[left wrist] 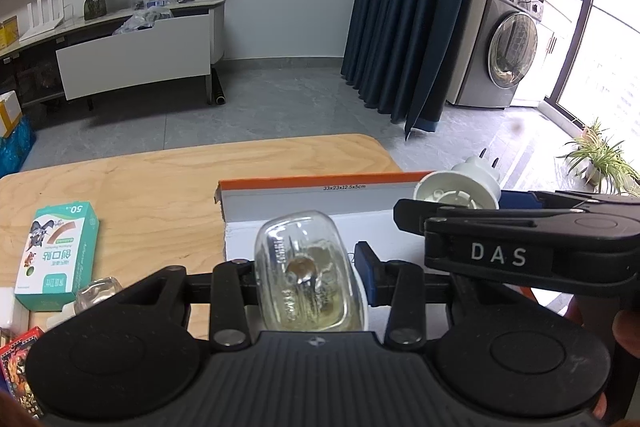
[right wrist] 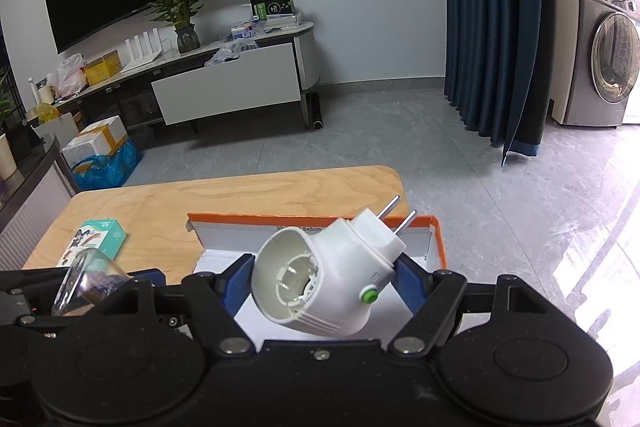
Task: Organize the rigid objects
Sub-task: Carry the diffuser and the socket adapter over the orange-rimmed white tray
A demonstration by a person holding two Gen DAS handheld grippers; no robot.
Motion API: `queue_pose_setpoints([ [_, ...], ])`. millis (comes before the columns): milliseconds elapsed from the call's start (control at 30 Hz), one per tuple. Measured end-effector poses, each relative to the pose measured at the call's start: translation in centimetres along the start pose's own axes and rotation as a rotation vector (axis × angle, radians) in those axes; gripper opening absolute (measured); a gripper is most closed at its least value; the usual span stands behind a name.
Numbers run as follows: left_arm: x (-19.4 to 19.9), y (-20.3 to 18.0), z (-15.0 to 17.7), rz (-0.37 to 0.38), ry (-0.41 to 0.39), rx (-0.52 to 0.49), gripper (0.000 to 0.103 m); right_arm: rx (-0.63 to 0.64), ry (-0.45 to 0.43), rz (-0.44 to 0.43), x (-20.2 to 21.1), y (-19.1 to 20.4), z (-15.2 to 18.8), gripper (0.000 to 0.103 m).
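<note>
My left gripper (left wrist: 306, 269) is shut on a clear bottle (left wrist: 308, 291) with a little yellowish liquid, held just above the near edge of a white cardboard box with an orange rim (left wrist: 320, 193). The same bottle (right wrist: 86, 277) shows at the left of the right wrist view. My right gripper (right wrist: 324, 281) is shut on a white plug-in device (right wrist: 336, 287) with two metal prongs and a green button, its blue pads (right wrist: 240, 281) pressing on both sides. It hovers over the box (right wrist: 438, 241), close to the right of the left gripper.
The box lies on a wooden table (left wrist: 160, 187) whose far and right edges drop to grey floor. On the table's left lie a green-and-white plaster carton (left wrist: 58, 251), another small clear bottle (left wrist: 96, 293) and a red packet (left wrist: 16, 367).
</note>
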State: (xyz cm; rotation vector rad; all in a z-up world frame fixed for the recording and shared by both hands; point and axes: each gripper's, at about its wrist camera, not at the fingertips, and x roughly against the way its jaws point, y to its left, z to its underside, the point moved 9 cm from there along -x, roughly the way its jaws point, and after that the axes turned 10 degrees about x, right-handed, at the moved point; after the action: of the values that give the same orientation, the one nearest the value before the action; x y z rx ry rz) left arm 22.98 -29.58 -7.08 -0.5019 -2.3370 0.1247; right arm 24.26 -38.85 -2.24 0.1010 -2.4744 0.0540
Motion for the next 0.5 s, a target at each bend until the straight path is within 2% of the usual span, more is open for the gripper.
queue_pose_setpoints([
  [500,-0.22,-0.36,0.13,0.01,0.003,-0.008,0.041,0.0,0.005,0.002,-0.6,0.04,0.22,0.088],
])
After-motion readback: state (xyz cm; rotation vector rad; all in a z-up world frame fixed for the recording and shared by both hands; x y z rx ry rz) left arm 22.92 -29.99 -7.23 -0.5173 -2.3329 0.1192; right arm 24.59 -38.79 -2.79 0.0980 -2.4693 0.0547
